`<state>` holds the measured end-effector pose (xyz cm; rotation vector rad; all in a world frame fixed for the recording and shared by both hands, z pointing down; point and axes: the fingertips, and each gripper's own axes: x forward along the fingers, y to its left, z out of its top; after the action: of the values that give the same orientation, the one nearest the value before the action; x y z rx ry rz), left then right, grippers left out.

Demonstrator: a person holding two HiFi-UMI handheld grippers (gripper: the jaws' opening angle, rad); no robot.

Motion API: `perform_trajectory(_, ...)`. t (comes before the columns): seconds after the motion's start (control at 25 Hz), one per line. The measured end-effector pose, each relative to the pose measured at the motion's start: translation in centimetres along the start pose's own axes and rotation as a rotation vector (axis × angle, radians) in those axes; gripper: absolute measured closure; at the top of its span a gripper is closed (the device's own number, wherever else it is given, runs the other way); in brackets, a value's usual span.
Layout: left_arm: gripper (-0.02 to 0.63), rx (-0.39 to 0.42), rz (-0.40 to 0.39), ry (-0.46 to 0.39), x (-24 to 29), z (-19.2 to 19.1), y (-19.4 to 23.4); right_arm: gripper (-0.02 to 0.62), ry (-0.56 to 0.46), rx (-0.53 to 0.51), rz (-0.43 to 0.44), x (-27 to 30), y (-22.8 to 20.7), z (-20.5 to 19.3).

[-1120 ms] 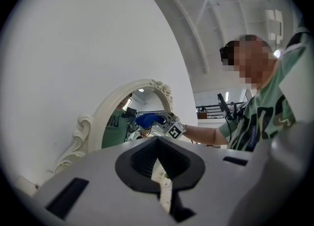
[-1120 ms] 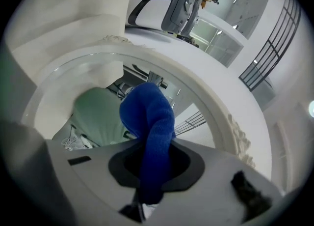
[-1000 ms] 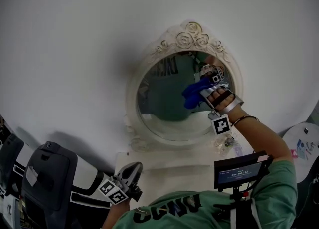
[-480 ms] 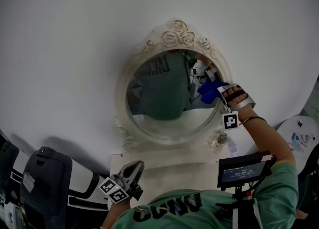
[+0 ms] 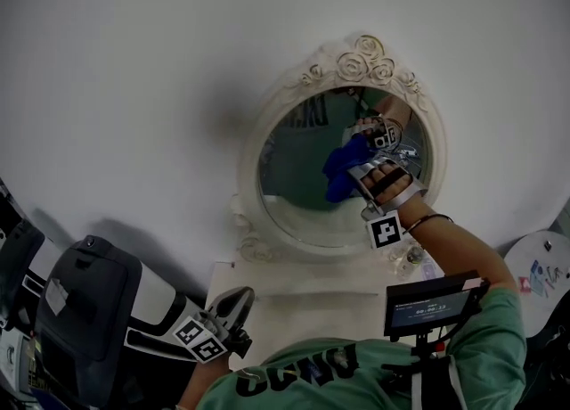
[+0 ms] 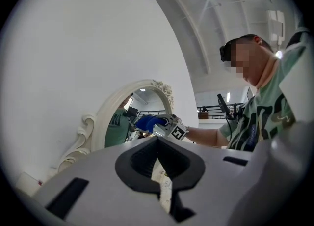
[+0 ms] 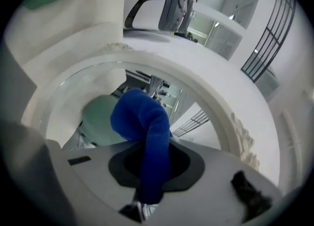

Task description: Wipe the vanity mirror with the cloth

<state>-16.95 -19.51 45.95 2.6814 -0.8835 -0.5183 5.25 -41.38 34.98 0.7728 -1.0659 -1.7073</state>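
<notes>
Head view: an oval vanity mirror [image 5: 298, 199] in an ornate cream frame stands against a plain white wall [image 5: 134, 87], above a pale shelf [image 5: 294, 297]. The right gripper [image 5: 361, 168] clamps the blue cloth [image 5: 338, 172] at the glass; contact is unclear. The left gripper [image 5: 236, 303], jaws together and empty, hangs low.

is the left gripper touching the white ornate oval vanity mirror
Apart: the head view shows the left gripper low, with bare white vanity top between it and the mirror frame.
</notes>
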Motion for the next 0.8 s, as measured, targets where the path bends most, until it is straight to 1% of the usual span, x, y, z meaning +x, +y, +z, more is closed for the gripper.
perform_trajectory(0.08,0.606,0.007,0.025,-0.015,-1.2,0.4,0.2,0.546,-0.084,-0.001,-0.042,2.2,-2.0,4.9)
perform_trajectory(0.2,0.606,0.020,0.061,-0.038,-2.9,1.2,0.4,0.546,-0.184,-0.021,-0.079,4.7,-4.0,11.2)
perform_trajectory(0.28,0.606,0.030,0.085,-0.050,-4.0,1.7,0.7,0.546,-0.225,-0.049,-0.094,6.4,-4.7,14.3)
perform_trajectory(0.36,0.606,0.035,0.109,-0.065,-5.2,2.0,0.9,0.546,-0.237,-0.072,-0.097,8.0,-5.1,16.3)
perform_trajectory(0.48,0.606,0.033,0.146,-0.080,-6.7,2.1,1.4,0.546,-0.236,-0.078,-0.070,9.6,-4.8,17.3)
perform_trajectory(0.6,0.606,0.025,0.165,-0.085,-7.4,2.0,1.8,0.546,-0.244,-0.085,-0.081,9.8,-4.6,17.4)
perform_trajectory(0.72,0.606,0.019,0.138,-0.079,-6.4,1.9,1.5,0.546,-0.226,-0.082,-0.059,9.5,-4.2,16.5)
perform_trajectory(0.8,0.605,0.019,0.111,-0.067,-5.3,1.7,1.1,0.546,-0.209,-0.074,-0.034,8.9,-3.4,15.0)
